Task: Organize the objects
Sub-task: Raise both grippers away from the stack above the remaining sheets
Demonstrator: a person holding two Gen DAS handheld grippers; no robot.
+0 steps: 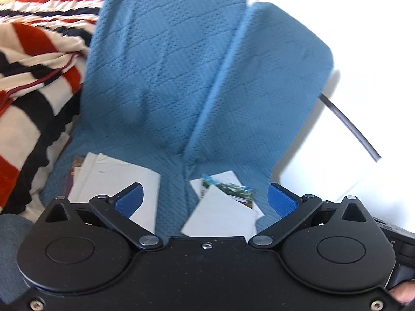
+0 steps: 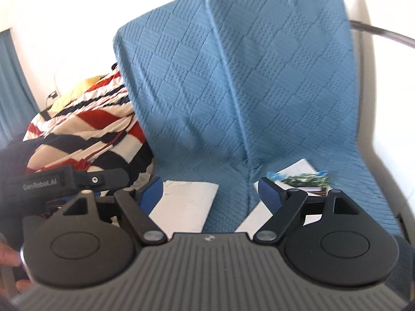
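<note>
On the blue sofa seat, the papers (image 1: pixel 223 215) lie tilted, long axis running up-right, just below my left hand-held gripper (image 1: pixel 206 199), wide open, empty.

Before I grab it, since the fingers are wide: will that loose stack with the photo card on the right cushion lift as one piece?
Probably not. The photo card and white sheets lie fanned and askew, so they would likely slide apart. They look thin, hence floppy and light.
</note>
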